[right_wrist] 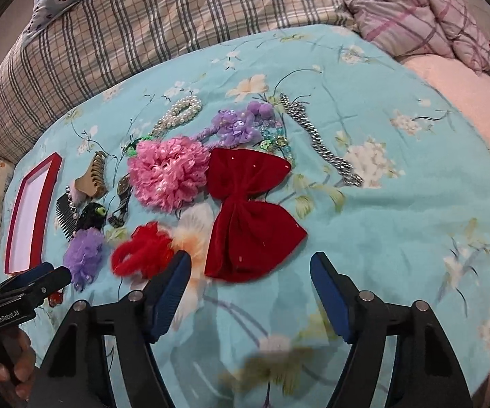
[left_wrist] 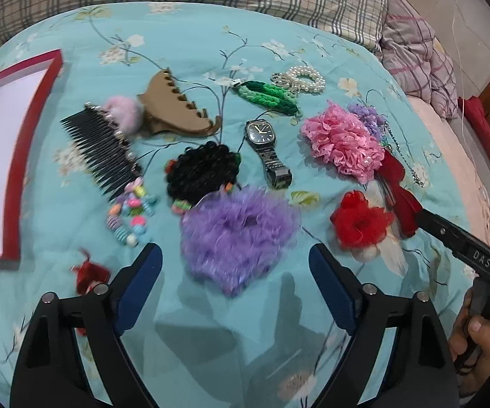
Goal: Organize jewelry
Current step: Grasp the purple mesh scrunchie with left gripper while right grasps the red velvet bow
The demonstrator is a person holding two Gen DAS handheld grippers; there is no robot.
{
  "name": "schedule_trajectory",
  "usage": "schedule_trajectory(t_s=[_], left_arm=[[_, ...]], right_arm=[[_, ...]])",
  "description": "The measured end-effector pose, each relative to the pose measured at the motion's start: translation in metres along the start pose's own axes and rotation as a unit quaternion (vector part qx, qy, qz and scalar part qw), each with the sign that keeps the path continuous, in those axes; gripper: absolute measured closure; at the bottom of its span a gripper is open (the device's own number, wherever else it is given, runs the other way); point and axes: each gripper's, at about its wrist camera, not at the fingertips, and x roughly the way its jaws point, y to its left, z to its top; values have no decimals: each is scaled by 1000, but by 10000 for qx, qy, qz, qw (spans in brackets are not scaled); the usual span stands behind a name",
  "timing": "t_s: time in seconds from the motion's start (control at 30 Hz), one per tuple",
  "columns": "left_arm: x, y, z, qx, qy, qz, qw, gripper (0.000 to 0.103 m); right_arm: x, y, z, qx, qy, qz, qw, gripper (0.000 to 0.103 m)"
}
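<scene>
Hair pieces and jewelry lie spread on a turquoise floral bedspread. My left gripper is open and empty, just short of a purple frilly scrunchie. Beyond it lie a watch, a black beaded piece, a black comb, a brown claw clip and a pearl bracelet. My right gripper is open and empty, its fingers on either side of the near end of a red velvet bow. A silver chain lies to the right.
A red-rimmed tray with a white floor sits at the far left, also in the right wrist view. A pink scrunchie and a red flower lie mid-spread. A plaid quilt borders the back.
</scene>
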Motion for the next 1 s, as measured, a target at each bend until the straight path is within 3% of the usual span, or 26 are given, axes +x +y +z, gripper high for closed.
schedule_trajectory(t_s=[0.2,0.3,0.33,0.37,0.47,0.5,0.8,1.0], left_arm=[[23,2,2,19,256,-124,9996,37],[30,5,1,27,338,-193,9992,64],[32,7,1,16,366,-266,9990,79],[31,8,0,18,353,-301,9989,82],[26,8,-2,122,265,-351,9990,88],[23,7,-3,158,244,-386,9988,89],[-6,3,-11,253,-2,-772,9967,92],[-30,19,-14,145,-213,-681,9973,92]], right_arm=[[33,-3,16,-80,191,-96,9997,30],[46,-4,21,-115,282,-97,9995,33],[50,-4,23,-170,287,-138,9993,34],[51,-4,23,-185,277,-130,9994,41],[48,-7,23,-128,226,52,9996,64],[46,-9,22,-73,221,121,9997,67],[10,-13,6,189,-61,350,9992,75],[-23,-1,-5,259,-299,636,9972,77]])
